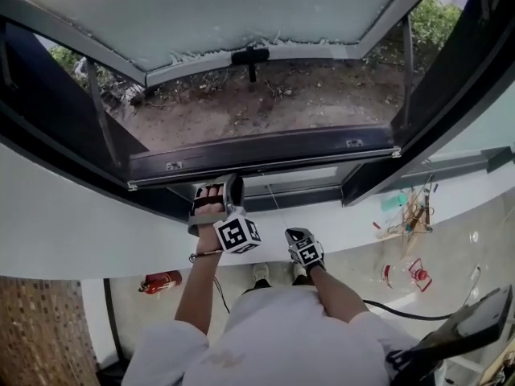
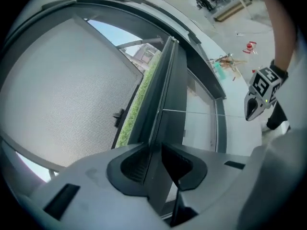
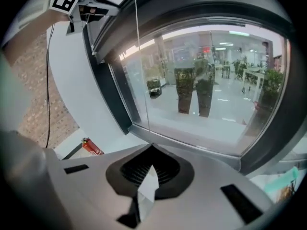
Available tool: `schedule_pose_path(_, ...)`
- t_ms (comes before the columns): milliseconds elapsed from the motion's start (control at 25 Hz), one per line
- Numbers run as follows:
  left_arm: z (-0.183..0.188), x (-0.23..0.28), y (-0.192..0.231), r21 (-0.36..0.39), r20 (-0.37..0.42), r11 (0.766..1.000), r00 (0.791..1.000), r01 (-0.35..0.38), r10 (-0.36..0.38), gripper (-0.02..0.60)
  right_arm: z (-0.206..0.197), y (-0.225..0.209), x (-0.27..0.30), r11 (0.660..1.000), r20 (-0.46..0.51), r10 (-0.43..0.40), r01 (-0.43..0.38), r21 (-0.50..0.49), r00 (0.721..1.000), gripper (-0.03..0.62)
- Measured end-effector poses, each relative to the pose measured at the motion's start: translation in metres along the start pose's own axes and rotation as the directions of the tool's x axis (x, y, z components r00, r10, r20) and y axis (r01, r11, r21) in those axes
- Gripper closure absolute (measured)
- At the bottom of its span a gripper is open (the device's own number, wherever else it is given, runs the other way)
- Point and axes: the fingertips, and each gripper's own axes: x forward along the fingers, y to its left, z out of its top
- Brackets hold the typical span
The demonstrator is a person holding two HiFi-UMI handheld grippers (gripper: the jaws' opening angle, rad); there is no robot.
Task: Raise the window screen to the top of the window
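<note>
The window screen's dark pull bar (image 1: 265, 153) runs across the window opening, above the sill. My left gripper (image 1: 216, 195) reaches up to the bar's left part. In the left gripper view the bar's edge (image 2: 165, 104) passes between the two pads, and my left gripper (image 2: 154, 162) is shut on it. My right gripper (image 1: 299, 236) hangs lower, near my body and apart from the bar; the left gripper view shows it at the right (image 2: 259, 97). In its own view the right gripper (image 3: 151, 169) is shut with nothing between the pads, pointing at the lower glass pane (image 3: 211, 95).
The frosted sash (image 1: 209, 14) swings outward overhead, with a black handle (image 1: 250, 56). A white sill (image 1: 72, 232) curves below the frame. A red fire extinguisher (image 1: 161, 281) stands on the floor at left. Loose clutter (image 1: 410, 215) and a black cable (image 1: 394, 308) lie at right.
</note>
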Motion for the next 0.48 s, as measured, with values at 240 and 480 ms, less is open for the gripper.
schedule_pose_path(240, 0.005, -0.018, 0.02, -0.349, 0.157, 0.937, 0.984, -0.027, 0.086, 0.511, 0.01, 0.0, -0.005, 1.0, 0.061, 0.01, -0.009, -0.002, 0.998, 0.592)
schedule_pose_path(480, 0.01, -0.041, 0.03, -0.596, 0.246, 0.803, 0.956, 0.022, 0.157, 0.512, 0.028, 0.007, -0.002, 0.996, 0.081, 0.028, -0.021, -0.09, 0.996, 0.592)
